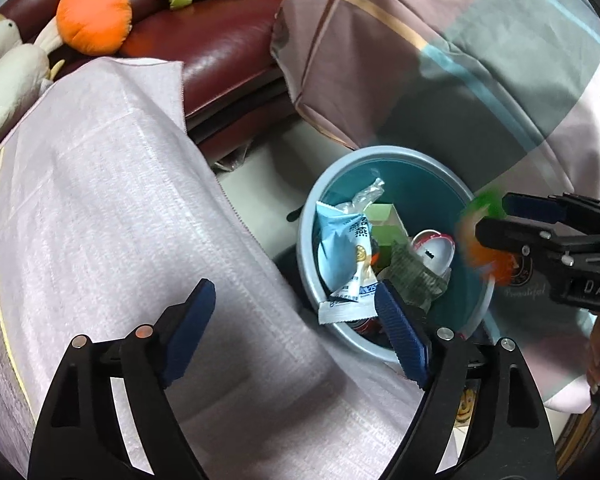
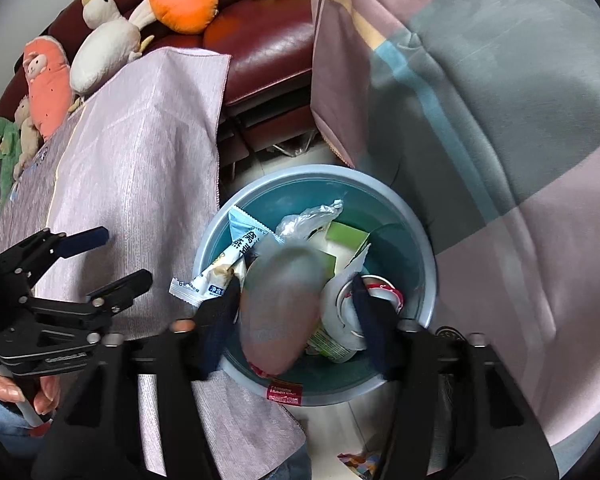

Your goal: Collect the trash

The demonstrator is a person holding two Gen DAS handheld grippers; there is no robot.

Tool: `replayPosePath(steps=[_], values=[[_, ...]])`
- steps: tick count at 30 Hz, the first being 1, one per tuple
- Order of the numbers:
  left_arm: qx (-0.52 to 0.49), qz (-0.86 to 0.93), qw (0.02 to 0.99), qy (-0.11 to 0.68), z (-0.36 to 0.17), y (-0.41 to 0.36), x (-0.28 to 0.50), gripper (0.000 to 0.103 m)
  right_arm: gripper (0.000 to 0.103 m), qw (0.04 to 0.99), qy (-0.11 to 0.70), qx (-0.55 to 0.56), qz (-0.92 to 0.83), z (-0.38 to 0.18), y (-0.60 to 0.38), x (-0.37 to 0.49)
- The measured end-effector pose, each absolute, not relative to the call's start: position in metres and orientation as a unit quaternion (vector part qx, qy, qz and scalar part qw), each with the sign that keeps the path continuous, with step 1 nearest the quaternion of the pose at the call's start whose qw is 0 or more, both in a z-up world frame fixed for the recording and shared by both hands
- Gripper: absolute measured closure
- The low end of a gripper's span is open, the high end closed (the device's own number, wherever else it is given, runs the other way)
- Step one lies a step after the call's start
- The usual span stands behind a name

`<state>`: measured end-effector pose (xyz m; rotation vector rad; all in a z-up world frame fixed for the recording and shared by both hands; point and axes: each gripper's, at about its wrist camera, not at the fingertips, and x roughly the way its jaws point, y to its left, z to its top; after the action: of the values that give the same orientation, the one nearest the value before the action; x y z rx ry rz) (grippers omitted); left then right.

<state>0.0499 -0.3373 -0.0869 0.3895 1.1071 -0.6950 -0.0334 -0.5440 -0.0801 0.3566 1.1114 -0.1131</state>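
A round blue bin (image 1: 312, 216) (image 2: 420, 240) stands on the floor, holding a pale blue snack wrapper (image 1: 338, 246) (image 2: 240, 240), clear plastic, a green box (image 1: 384, 220) (image 2: 346, 236) and a red-and-white cup (image 1: 436, 248) (image 2: 380, 288). My left gripper (image 1: 292, 300) (image 2: 125, 255) is open and empty, half over the bin's left rim. My right gripper (image 2: 294, 288) (image 1: 494, 216) hangs over the bin with its jaws apart. A blurred oval piece of trash (image 2: 280, 304), orange and green in the left wrist view (image 1: 484, 240), sits between them, clear of the right pad.
A pale cloth-covered surface (image 1: 120, 220) (image 2: 140, 152) lies left of the bin. A maroon sofa (image 1: 228, 48) with plush toys (image 1: 96, 12) is behind. A plaid quilt (image 1: 440, 60) (image 2: 500, 120) hangs to the right. A hand (image 2: 20, 396) holds the left gripper's handle.
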Motion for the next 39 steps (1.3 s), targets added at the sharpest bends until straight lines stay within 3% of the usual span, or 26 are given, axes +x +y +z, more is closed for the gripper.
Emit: replayPosePath(steps=[26,39], values=[[0.138,-0.27,0.825,0.477,-0.043,-0.242,-0.001,0.006,0.007,0.849,0.516,0.085,-0.077,-0.041,-0.455,-0.079],[0.128,-0.269,0.832,0.467,-0.036,-0.209,-0.045,0.004,0.007,0.855,0.504,0.065,-0.103,-0.025,-0.419,-0.127]])
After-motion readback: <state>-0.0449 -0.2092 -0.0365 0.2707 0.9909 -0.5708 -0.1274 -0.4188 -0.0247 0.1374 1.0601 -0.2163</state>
